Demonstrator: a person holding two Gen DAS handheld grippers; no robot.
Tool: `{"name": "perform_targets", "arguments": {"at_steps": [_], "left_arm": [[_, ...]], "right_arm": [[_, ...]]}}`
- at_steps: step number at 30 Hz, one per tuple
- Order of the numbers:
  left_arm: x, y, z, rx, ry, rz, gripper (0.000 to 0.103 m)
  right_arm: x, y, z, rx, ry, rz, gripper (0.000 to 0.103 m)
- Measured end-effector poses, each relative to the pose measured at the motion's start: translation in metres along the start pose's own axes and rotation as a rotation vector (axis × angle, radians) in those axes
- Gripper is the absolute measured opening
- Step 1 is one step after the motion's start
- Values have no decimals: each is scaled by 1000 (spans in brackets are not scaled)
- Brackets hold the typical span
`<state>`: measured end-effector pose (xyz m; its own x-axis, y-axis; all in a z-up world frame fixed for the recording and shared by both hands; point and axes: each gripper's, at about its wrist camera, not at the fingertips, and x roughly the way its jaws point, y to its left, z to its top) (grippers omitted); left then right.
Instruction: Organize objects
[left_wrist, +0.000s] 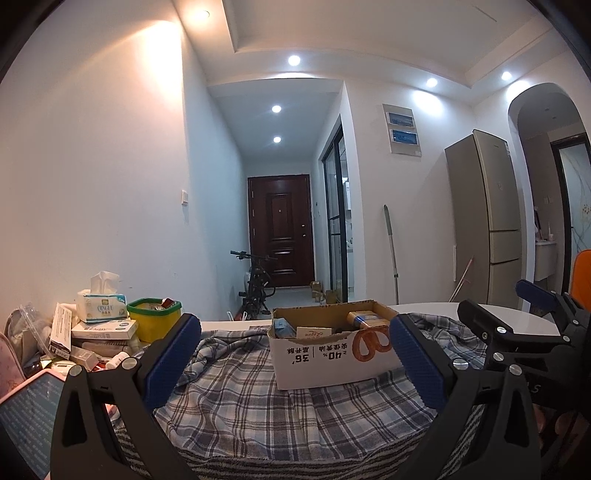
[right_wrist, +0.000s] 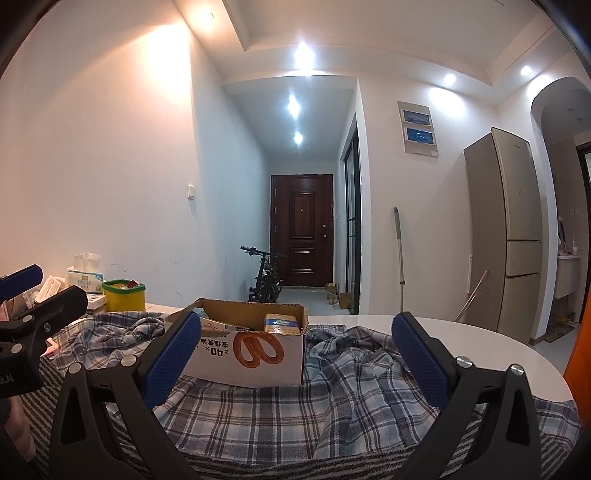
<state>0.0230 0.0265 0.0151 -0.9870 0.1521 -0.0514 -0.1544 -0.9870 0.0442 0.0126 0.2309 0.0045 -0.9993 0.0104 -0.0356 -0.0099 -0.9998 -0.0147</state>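
Observation:
An open cardboard box (left_wrist: 332, 360) printed with a pretzel stands on a blue plaid cloth (left_wrist: 243, 406) on the white table. Several small packets lie inside it, among them a yellow and blue pack (left_wrist: 365, 319). My left gripper (left_wrist: 293, 354) is open just short of the box, with nothing between its blue pads. In the right wrist view the same box (right_wrist: 255, 354) sits ahead and to the left of my right gripper (right_wrist: 295, 354), which is also open and holds nothing. The plaid cloth (right_wrist: 332, 398) lies rumpled under both grippers.
At the left edge of the table are a tissue pack (left_wrist: 101, 304), a yellow tub with a green rim (left_wrist: 155, 317), stacked small boxes (left_wrist: 105, 330) and a tablet (left_wrist: 26, 413). Bare white tabletop (right_wrist: 480, 332) shows to the right. A fridge (right_wrist: 509, 229) stands beyond it.

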Motion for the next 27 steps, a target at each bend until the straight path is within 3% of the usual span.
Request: {"name": "perform_targets", "arguments": {"at_steps": [7, 27], "left_arm": [[-1, 0, 1, 5, -2, 4, 103], [-2, 3, 1, -4, -12, 11, 103]], "right_arm": [[12, -9, -2, 49, 65, 1, 103], [8, -8, -3, 50, 45, 2, 103]]}}
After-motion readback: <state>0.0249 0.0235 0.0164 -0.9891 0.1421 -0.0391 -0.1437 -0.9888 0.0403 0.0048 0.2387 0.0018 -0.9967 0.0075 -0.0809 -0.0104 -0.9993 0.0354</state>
